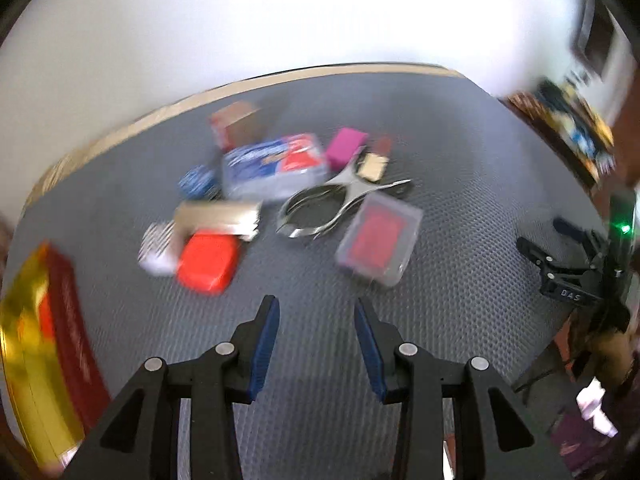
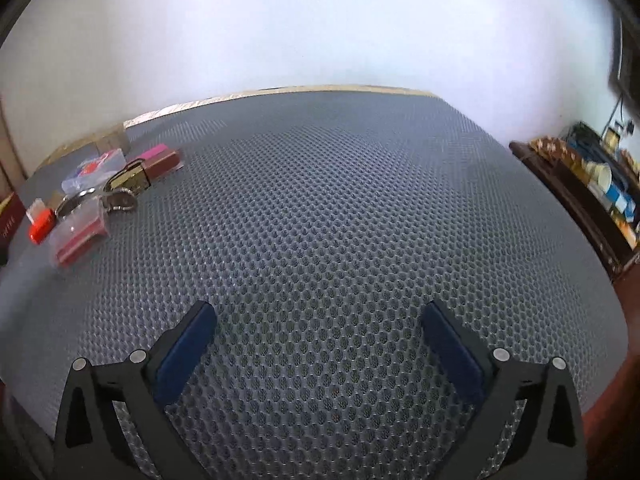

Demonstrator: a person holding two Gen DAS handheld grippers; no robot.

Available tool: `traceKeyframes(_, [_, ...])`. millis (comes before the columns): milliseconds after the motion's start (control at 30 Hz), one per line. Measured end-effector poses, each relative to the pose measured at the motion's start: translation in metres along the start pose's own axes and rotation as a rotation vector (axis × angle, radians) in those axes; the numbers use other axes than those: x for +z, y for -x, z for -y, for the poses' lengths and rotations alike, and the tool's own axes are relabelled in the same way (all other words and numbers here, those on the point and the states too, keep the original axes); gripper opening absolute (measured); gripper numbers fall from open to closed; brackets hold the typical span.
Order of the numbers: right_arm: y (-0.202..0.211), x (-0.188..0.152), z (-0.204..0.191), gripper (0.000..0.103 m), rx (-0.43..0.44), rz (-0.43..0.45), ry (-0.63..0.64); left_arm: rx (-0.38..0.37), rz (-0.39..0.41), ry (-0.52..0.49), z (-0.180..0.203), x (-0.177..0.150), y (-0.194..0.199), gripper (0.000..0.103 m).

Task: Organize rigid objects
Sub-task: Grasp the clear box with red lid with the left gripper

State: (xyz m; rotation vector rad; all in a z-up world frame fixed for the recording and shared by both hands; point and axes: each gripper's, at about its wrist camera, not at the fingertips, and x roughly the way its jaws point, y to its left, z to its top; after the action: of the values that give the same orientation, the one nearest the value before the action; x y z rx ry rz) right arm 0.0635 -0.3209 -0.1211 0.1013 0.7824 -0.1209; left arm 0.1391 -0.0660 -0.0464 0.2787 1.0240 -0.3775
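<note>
From the left wrist view, the left gripper [image 1: 316, 312] hangs over the grey mat [image 1: 460, 152] on the desk. Its two blue pads [image 1: 264, 344] are partly apart and nothing is between them. Just ahead sits a messy pile of small hard things. The picture is blurry, so some are hard to name. Nearest are a red box [image 1: 208, 262] on the left and a clear case with a red inside [image 1: 378, 238] on the right. Between and behind them lie shiny metal tongs [image 1: 320, 210]. Farther back are a blue and red packet [image 1: 276, 166] and a pink block [image 1: 346, 147]. A big red and gold box [image 1: 44, 344] sits at the far left edge. The right gripper [image 1: 572, 268] shows at the far right, well apart from the pile.

From the right wrist view, the right gripper [image 2: 316, 340] is wide open and holds nothing. Bare mat [image 2: 320, 220] lies in front of it. The pile is far off to the left here, with the clear case [image 2: 78, 234] at its near end.

I think the sorting has hardly begun, since everything is in one heap. The step in hand looks like picking the first thing. Next, the left gripper needs to go forward and down, pick one thing near it, and close on its sides. The clear case may be slippery, so a square grip would help.
</note>
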Motion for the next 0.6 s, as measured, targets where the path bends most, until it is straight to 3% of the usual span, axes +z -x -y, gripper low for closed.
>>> traceKeyframes(67, [0.002,-0.001,0.005,0.103,0.014,0.01,-0.009,0.003,-0.011,-0.046,0.006,0.011,-0.012,0.04])
traceKeyframes(267, [-0.003,0.004,0.005,0.103,0.022,0.016,-0.011,-0.116,-0.085,-0.048,0.0,0.032,-0.038,0.04])
traceKeyframes(433, [-0.002,0.003,0.006,0.103,0.022,0.017,-0.011,-0.287,-0.131,0.033,-0.011,0.041,-0.049,0.04])
traceKeyframes(600, [-0.003,0.005,0.006,0.103,0.023,0.015,-0.01,-0.299,-0.138,-0.009,-0.004,0.049,-0.055,0.048])
